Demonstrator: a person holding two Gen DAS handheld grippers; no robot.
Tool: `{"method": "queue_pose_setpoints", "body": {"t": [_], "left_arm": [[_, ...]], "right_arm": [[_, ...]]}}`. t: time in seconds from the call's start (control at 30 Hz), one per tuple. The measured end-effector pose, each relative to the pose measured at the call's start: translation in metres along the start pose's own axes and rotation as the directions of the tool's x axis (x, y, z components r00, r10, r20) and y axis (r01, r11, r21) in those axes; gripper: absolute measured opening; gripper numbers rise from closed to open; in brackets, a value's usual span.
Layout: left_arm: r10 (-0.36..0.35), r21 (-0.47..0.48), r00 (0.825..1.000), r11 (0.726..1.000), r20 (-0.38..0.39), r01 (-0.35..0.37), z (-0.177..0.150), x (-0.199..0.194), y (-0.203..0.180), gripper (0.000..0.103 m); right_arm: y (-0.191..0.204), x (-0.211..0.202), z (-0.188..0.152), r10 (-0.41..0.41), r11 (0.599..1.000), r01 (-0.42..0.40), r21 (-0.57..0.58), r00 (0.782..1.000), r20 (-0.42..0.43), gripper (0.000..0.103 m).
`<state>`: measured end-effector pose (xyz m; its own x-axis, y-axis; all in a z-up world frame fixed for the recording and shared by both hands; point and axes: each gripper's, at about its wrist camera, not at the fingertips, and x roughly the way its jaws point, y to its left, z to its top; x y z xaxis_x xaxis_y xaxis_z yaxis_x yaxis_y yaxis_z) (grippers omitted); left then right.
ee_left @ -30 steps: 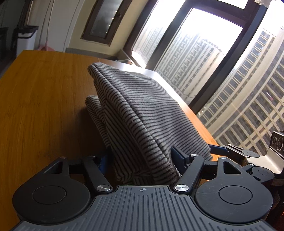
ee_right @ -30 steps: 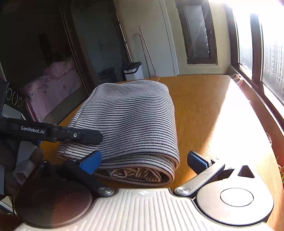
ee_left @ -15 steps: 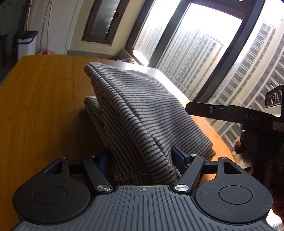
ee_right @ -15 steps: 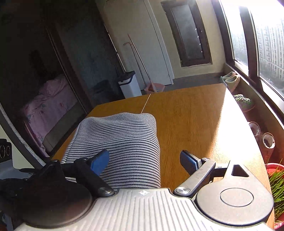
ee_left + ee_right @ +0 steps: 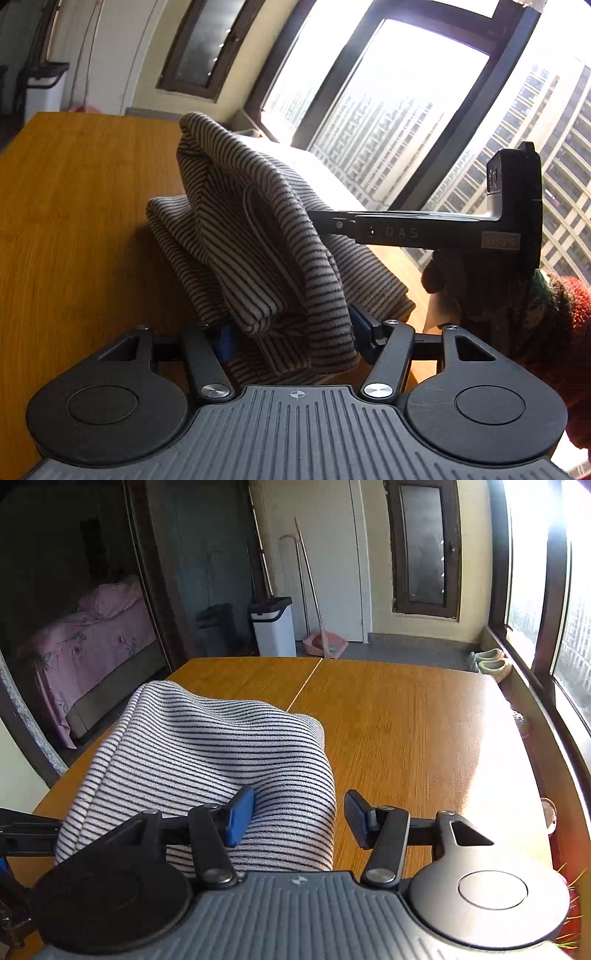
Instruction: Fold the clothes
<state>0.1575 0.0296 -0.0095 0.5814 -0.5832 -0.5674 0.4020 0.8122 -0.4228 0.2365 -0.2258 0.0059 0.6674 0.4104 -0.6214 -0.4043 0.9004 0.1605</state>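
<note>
Currently your left gripper [image 5: 291,338] is clamped on the striped garment [image 5: 258,240], lifted partly off the table [image 5: 74,192]. Your right gripper [image 5: 295,821], jaws apart, straddles its edge, gripping nothing. Risk: one-sided hold lets the bundled layers slip and unfold

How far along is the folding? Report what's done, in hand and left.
Done: the striped sweater is already doubled into a thick bundle on the table. In hand: the left gripper clamps its near end, partly raised; the right gripper is open, straddling its edge. Left: probably lay it flat, square the layers and let go.
</note>
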Motion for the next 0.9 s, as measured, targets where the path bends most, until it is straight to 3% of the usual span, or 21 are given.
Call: {"method": "queue_pose_setpoints", "body": {"t": [0.1, 0.23, 0.33, 0.43, 0.47, 0.57, 0.67, 0.8, 0.83, 0.87, 0.9], "left_arm": [[0.012, 0.027, 1.0, 1.0, 0.011, -0.012, -0.001, -0.005, -0.004, 0.064], [0.004, 0.027, 0.998, 1.0, 0.058, -0.006, 0.003, -0.019, -0.004, 0.063], [0.006, 0.033, 0.992, 0.999, 0.125, -0.01, 0.01, -0.036, -0.003, 0.067], [0.046, -0.035, 0.982, 0.999, 0.183, -0.04, 0.016, -0.051, 0.014, 0.077], [0.064, -0.069, 0.979, 0.996, 0.193, -0.052, 0.019, -0.054, 0.021, 0.078], [0.133, -0.176, 0.972, 0.979, 0.194, -0.099, 0.028, -0.057, 0.045, 0.078], [0.148, -0.214, 0.97, 0.971, 0.193, -0.105, 0.027, -0.062, 0.054, 0.078], [0.15, -0.214, 0.968, 0.971, 0.202, -0.106, 0.021, -0.074, 0.06, 0.083], [0.152, -0.218, 0.967, 0.97, 0.206, -0.106, 0.019, -0.077, 0.062, 0.083], [0.157, -0.227, 0.965, 0.968, 0.211, -0.108, 0.018, -0.081, 0.066, 0.083], [0.162, -0.237, 0.963, 0.965, 0.215, -0.11, 0.016, -0.084, 0.07, 0.083]], "right_arm": [[-0.005, -0.004, -0.002, 0.013, 0.999, -0.013, 0.047, 1.0, 0.005, 0.059], [0.013, -0.017, -0.005, -0.019, 0.998, 0.021, -0.064, 0.999, 0.03, 0.059], [0.027, -0.038, -0.01, -0.056, 0.99, 0.068, -0.12, 0.994, 0.099, 0.06], [0.055, -0.071, -0.024, -0.007, 0.978, 0.048, -0.201, 0.98, 0.2, 0.08], [0.065, -0.081, -0.028, 0.015, 0.974, 0.038, -0.225, 0.973, 0.229, 0.081], [0.109, -0.087, -0.045, 0.07, 0.957, 0.002, -0.29, 0.969, 0.238, 0.081], [0.153, -0.065, -0.063, 0.023, 0.916, 0.075, -0.394, 0.971, 0.239, 0.081], [0.175, -0.029, -0.067, -0.084, 0.856, 0.202, -0.475, 0.962, 0.258, 0.081], [0.174, -0.024, -0.064, -0.096, 0.853, 0.214, -0.476, 0.961, 0.261, 0.079], [0.173, -0.02, -0.061, -0.108, 0.849, 0.226, -0.477, 0.959, 0.263, 0.065], [0.167, -0.026, -0.054, -0.087, 0.87, 0.199, -0.45, 0.962, 0.258, 0.056]]}}
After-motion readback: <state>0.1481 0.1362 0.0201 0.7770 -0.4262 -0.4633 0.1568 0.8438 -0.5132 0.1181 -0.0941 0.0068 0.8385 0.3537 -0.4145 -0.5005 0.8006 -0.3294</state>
